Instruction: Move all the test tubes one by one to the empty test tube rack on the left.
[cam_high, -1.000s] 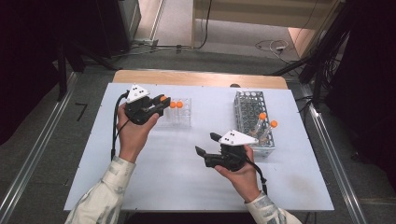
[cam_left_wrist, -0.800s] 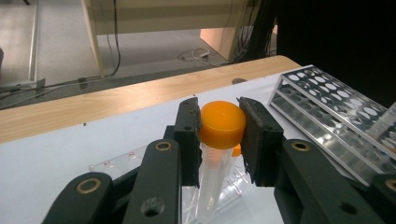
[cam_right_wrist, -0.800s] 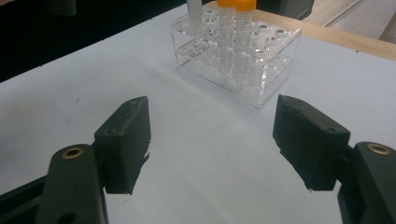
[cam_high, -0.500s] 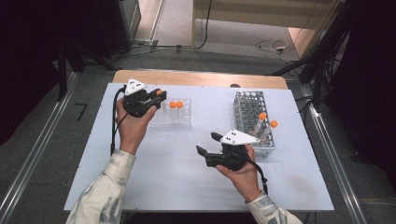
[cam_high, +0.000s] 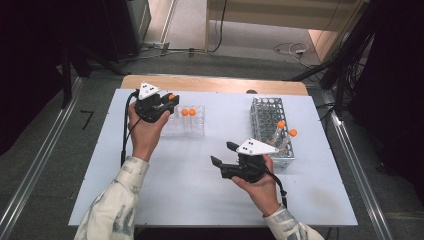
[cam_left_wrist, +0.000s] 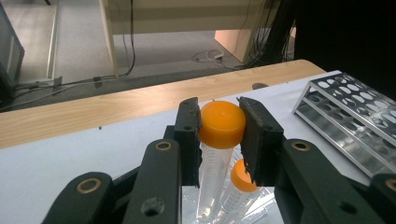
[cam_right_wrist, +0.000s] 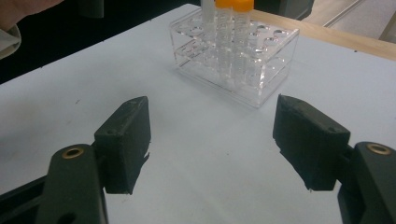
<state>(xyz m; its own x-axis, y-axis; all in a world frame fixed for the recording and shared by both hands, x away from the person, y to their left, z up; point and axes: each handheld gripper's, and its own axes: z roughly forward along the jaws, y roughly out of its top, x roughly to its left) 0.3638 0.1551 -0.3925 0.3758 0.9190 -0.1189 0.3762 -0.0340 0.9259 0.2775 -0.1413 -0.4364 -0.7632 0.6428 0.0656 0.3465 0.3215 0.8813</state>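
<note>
Up in the upper left of the high view, an orange-capped centrifuge tube (cam_left_wrist: 217, 140) was clamped by its cap between the jaws of the left hand-held gripper (cam_high: 167, 103). In the left gripper view the two black pads pressed on either side of the orange cap, at the centre of the frame, and the clear graduated body of the tube hung straight down from it. Just below and to the right of that cap sat a second orange-capped tube (cam_left_wrist: 242, 179), standing in the clear plastic rack (cam_high: 189, 130).

In the high view, the clear rack lay left of centre on the white surface (cam_high: 165, 185), with two orange caps showing in it, immediately right of the left gripper. The person's left hand (cam_high: 145, 132) held the gripper from below, its patterned sleeve running down to the lower left corner.

The right hand-held gripper (cam_high: 224, 155) rested low at the centre of the frame, its jaws standing wide apart with nothing between them; the right gripper view showed bare white surface in the gap and the clear rack beyond, at the top of the frame.

To the right of centre stood a metal wire rack (cam_high: 267, 120) holding two more orange-capped tubes near its lower end.
</note>
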